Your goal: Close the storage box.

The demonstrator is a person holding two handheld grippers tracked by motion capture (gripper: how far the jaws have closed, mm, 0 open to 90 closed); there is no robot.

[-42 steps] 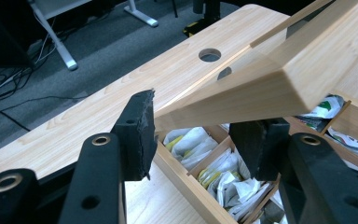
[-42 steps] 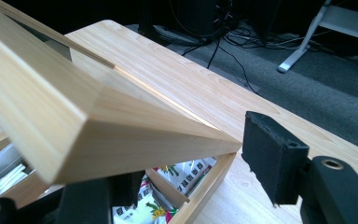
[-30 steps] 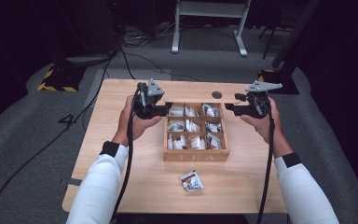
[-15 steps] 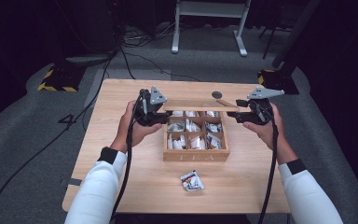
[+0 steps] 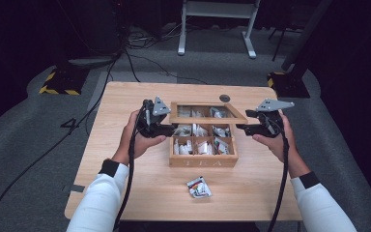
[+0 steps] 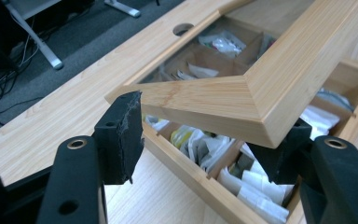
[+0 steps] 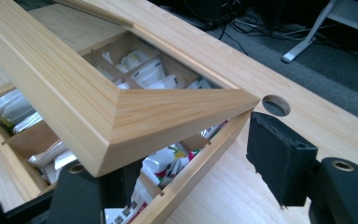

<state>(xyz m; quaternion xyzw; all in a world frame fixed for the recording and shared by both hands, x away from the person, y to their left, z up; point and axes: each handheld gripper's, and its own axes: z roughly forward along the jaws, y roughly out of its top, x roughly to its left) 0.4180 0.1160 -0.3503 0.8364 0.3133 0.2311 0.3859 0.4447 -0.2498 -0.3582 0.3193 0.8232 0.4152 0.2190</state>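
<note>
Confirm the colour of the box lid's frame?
Light natural wood with fine straight grain, on the lid; clearest in the right gripper view.

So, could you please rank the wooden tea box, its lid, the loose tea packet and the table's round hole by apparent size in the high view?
1. Wooden tea box
2. Lid, slightly smaller as seen, though tilted and raised, so unsure
3. Loose tea packet
4. Round hole

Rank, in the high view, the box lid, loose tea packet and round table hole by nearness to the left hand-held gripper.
1. Lid, right beside the left hand-held gripper, at its left corner.
2. Table hole, far side, rightward.
3. Tea packet, near edge.
</note>
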